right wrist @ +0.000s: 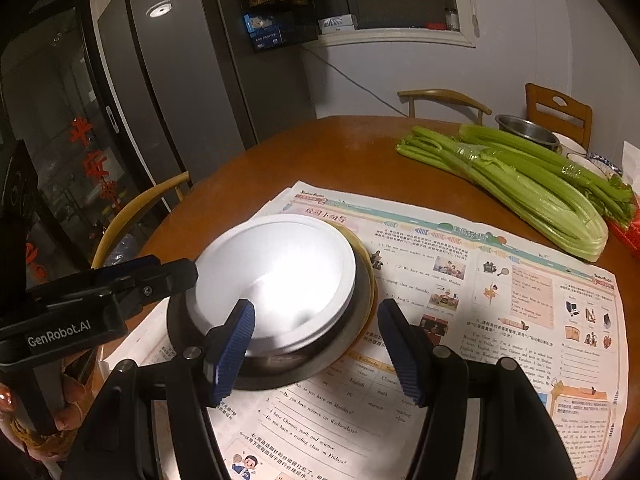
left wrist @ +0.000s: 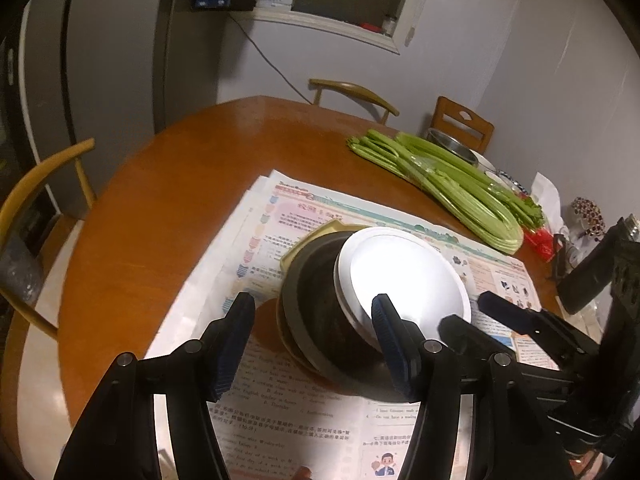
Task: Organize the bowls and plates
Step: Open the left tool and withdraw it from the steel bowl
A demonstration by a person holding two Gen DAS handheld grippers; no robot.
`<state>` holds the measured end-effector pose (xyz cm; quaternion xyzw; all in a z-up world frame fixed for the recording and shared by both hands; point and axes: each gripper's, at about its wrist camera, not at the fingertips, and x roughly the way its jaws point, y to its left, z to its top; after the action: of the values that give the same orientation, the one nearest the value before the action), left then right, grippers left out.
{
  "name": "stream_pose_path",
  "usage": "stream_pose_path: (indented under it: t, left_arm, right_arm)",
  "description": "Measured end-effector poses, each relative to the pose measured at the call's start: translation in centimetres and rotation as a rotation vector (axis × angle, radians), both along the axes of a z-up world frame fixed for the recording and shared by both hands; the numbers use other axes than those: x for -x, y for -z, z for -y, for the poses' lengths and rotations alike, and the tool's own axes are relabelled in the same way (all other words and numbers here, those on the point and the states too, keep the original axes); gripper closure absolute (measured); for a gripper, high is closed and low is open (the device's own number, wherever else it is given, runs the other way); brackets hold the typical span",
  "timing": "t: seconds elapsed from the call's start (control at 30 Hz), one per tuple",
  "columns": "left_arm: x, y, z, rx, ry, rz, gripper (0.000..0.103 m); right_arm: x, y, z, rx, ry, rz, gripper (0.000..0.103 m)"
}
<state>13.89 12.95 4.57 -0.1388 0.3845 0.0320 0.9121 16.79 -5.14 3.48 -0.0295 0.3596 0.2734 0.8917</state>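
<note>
two grippers are seen spread over a stack of dishes on newspaper (right wrist: 460, 280). the left gripper (left wrist: 316, 344) is held apart around the dark bowl (left wrist: 316, 304), whether touching cannot be told. the right gripper (right wrist: 316, 356) is parted in front of the stack, nothing pinched. a white bowl (right wrist: 276, 276) is nested in the dark bowl, above a yellowish plate (right wrist: 366, 256). celery (right wrist: 520, 184) is laid well apart on the table (right wrist: 280, 160).

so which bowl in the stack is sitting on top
The white bowl, the brightest one, nested inside the dark bowl. A yellowish dish peeks out underneath both, on the newspaper.
</note>
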Motion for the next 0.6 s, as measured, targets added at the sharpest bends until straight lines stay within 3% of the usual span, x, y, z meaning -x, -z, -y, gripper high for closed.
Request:
stream_pose_path:
  t: [0.27, 0.6]
  left_arm:
    - [2.8, -1.3, 1.2, -0.035, -0.028, 0.052, 0.039]
    - [7.1, -1.0, 3.9, -0.085, -0.057, 0.068, 0.036]
  right_arm:
    - [2.0, -1.1, 0.8, -0.007, -0.002, 0.037, 0.038]
    - [6.2, -0.9, 2.3, 0.001, -0.021, 0.073, 0.038]
